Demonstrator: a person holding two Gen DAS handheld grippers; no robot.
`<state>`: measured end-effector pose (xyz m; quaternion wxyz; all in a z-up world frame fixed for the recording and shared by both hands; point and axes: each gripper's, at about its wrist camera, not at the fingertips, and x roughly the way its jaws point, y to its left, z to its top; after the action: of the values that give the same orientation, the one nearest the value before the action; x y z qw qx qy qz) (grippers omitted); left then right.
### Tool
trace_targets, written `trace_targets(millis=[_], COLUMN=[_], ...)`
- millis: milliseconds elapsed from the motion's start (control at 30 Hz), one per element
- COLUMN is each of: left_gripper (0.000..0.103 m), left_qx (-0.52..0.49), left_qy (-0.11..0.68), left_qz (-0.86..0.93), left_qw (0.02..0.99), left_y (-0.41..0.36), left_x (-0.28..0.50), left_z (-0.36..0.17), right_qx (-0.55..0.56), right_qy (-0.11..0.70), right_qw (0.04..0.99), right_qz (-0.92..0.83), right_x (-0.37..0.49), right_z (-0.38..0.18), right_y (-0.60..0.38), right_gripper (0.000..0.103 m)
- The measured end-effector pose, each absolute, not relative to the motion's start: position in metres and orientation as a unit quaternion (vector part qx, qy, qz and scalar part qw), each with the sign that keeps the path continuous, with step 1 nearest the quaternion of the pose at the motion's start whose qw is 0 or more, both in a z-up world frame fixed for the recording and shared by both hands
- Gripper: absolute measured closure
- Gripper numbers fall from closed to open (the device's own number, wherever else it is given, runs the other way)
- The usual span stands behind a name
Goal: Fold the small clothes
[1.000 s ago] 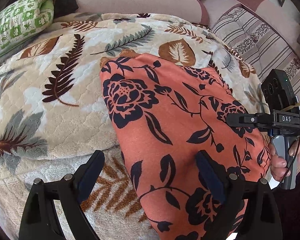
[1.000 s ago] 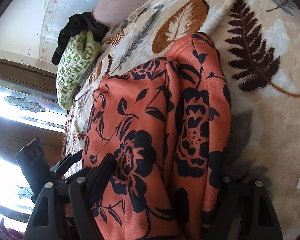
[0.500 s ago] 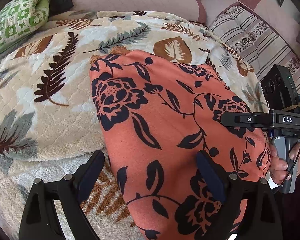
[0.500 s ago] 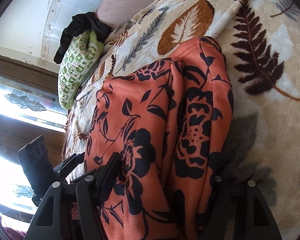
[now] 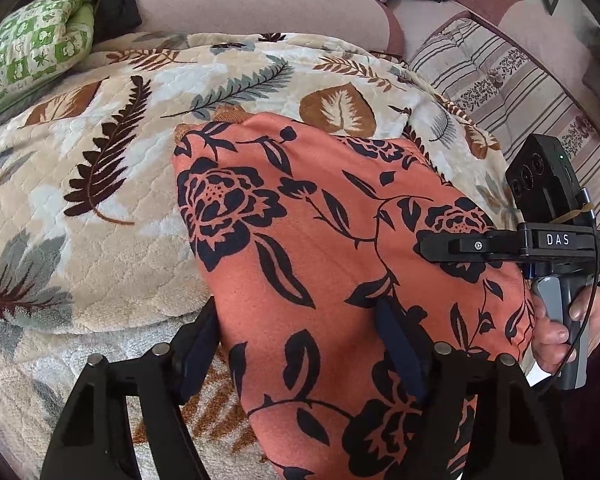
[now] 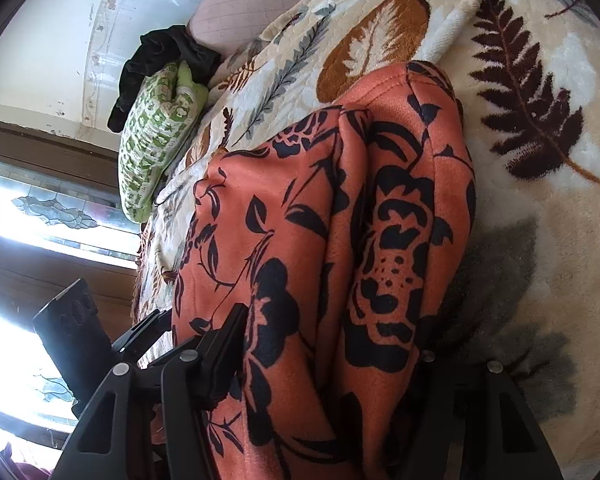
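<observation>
An orange garment with black flowers (image 5: 332,248) lies folded on a leaf-patterned blanket (image 5: 100,184). My left gripper (image 5: 300,344) is partly closed around the garment's near left edge, one finger under the cloth and one on top. My right gripper (image 6: 332,344) straddles the garment's thick folded layers (image 6: 380,208), its jaws narrowed around them. The right gripper also shows in the left wrist view (image 5: 452,246), lying against the garment's right side, held by a hand (image 5: 560,324).
A green patterned pillow (image 5: 32,48) and a dark cloth (image 6: 160,60) lie at the far left of the bed. A pink headboard cushion (image 5: 252,4) runs along the back. A striped cushion (image 5: 512,80) sits at the right. A window (image 6: 28,216) lies beyond the bed.
Both grippers have narrowed around the garment. The left gripper's fingers came closer together on the cloth edge, and the right gripper's fingers closed in on the folded layers.
</observation>
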<state>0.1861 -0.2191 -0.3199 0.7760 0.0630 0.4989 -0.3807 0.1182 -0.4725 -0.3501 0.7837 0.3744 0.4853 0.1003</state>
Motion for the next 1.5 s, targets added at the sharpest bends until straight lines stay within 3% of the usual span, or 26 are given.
trace_targets(millis=[267, 333, 400, 500, 567, 700, 800, 900, 1500], left_gripper=[0.031, 0.027, 0.016, 0.015, 0.02, 0.045, 0.055, 0.059, 0.059], left_qx=[0.057, 0.044, 0.017, 0.007, 0.007, -0.017, -0.028, -0.021, -0.038], left_qy=[0.495, 0.506, 0.539, 0.541, 0.537, 0.538, 0.537, 0.53, 0.452], left_qz=[-0.381, -0.378, -0.386, -0.393, -0.395, -0.394, -0.397, -0.396, -0.306], left_qw=[0.779, 0.774, 0.749, 0.744, 0.746, 0.745, 0.744, 0.749, 0.837], left_y=[-0.219, -0.219, -0.22, -0.22, -0.22, -0.212, -0.208, -0.208, -0.109], left_x=[0.187, 0.19, 0.194, 0.192, 0.19, 0.195, 0.198, 0.196, 0.217], left_z=[-0.324, -0.328, -0.34, -0.341, -0.339, -0.336, -0.332, -0.327, -0.272], right_qx=[0.376, 0.376, 0.377, 0.379, 0.378, 0.37, 0.359, 0.353, 0.338], right_qy=[0.487, 0.487, 0.489, 0.49, 0.489, 0.488, 0.487, 0.481, 0.412], right_qw=[0.782, 0.782, 0.781, 0.78, 0.78, 0.785, 0.792, 0.798, 0.83], right_qz=[0.095, 0.093, 0.094, 0.095, 0.095, 0.091, 0.088, 0.088, 0.163], right_x=[0.118, 0.119, 0.119, 0.12, 0.12, 0.119, 0.119, 0.119, 0.168], right_z=[-0.352, -0.353, -0.354, -0.355, -0.355, -0.353, -0.347, -0.339, -0.286], right_y=[-0.472, -0.471, -0.471, -0.472, -0.471, -0.47, -0.464, -0.457, -0.368], right_gripper=[0.041, 0.041, 0.041, 0.041, 0.041, 0.042, 0.043, 0.045, 0.047])
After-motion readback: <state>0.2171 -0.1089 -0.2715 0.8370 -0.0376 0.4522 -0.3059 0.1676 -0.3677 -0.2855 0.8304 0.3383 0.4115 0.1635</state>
